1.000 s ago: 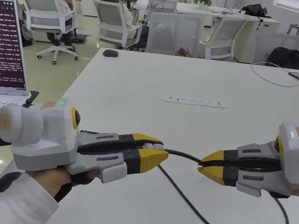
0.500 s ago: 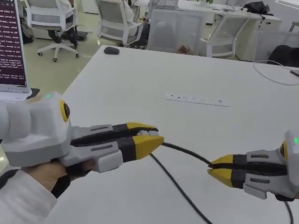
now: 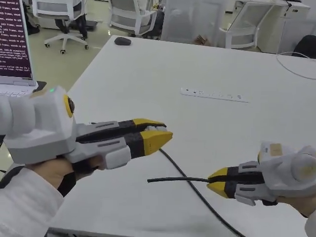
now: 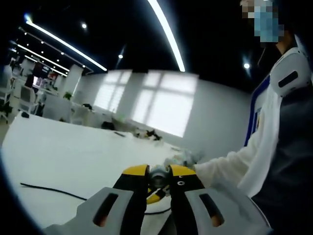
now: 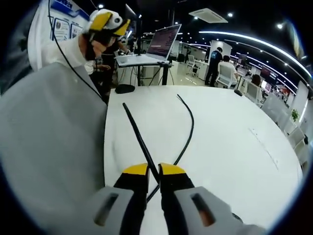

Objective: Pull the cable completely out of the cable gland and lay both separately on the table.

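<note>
Since the free end of the cable (image 3: 173, 180) sticks out bare from the right tongs (image 3: 213, 180), with nothing threaded on it and well apart from the cable gland (image 3: 157, 129), I'd call the pull-out done. Nearest: right tongs pinched narrow on the cable, just back from that end. The right gripper view confirms it, with the black line running straight between the closed tips. A further stretch of cable lies on the bench (image 3: 148, 74), running from below the left tongs (image 3: 160, 134) toward the near edge. Further out: left tongs clamped on the gland, a small pale-grey round body just showing between the yellow tips. The left gripper view has it dead centre in the pinch. Gland is held off the bench; the cable end looks lifted too, hard to be sure. Left to do, by my read: set the gland down in one spot, the cable end in another with a clear gap, open both tongs. Plenty of bare bench this side of the power strip (image 3: 215, 95); the mouse (image 3: 122, 41) sits at the far edge, out of the way. Roughly two-thirds through.
</note>
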`<state>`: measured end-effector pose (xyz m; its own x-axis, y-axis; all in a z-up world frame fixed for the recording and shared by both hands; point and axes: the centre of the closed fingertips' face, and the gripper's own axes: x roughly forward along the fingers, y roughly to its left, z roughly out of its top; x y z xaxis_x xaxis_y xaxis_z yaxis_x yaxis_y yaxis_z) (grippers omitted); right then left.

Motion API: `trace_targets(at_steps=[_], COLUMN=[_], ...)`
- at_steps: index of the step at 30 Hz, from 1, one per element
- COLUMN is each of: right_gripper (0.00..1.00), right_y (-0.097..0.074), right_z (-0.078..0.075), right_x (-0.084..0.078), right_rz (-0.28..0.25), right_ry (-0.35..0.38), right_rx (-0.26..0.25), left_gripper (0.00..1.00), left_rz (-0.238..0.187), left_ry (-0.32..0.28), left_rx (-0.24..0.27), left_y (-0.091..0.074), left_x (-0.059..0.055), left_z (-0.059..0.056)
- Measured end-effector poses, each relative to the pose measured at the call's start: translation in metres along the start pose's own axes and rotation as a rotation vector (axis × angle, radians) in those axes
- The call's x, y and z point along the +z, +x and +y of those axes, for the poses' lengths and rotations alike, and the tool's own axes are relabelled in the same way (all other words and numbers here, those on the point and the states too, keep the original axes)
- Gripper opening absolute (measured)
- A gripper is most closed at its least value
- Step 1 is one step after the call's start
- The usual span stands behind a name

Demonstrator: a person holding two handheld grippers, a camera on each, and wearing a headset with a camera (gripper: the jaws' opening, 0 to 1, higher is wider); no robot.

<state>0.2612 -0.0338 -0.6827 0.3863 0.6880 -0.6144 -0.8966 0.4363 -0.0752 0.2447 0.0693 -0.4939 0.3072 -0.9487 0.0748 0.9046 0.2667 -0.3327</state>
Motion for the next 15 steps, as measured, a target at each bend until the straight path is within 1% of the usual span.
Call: trace_targets(at_steps=[3,5,7,15], right_gripper=[0.07,0.08,0.08,0.1], right_y=[0.013,0.018,0.026,0.047], right_z=[-0.003,-0.003,-0.002,0.0], right_x=[-0.012,-0.018,-0.026,-0.049], right_rz=[0.026,0.035,0.055,0.1], right_ry=[0.017,0.025,0.038,0.076], right_rx=[0.013,0.021,0.037,0.066], left_gripper=[0.17,0.17,0.17,0.17], left_rz=[0.003,0.007,0.015,0.039], left_ry=[-0.007,-0.01,-0.016,-0.041], left_rx=[0.012,0.017,0.025,0.031], left_y=[-0.001,-0.001,0.0,0.001], left_x=[-0.002,-0.003,-0.005,-0.014], left_z=[0.003,0.004,0.007,0.011])
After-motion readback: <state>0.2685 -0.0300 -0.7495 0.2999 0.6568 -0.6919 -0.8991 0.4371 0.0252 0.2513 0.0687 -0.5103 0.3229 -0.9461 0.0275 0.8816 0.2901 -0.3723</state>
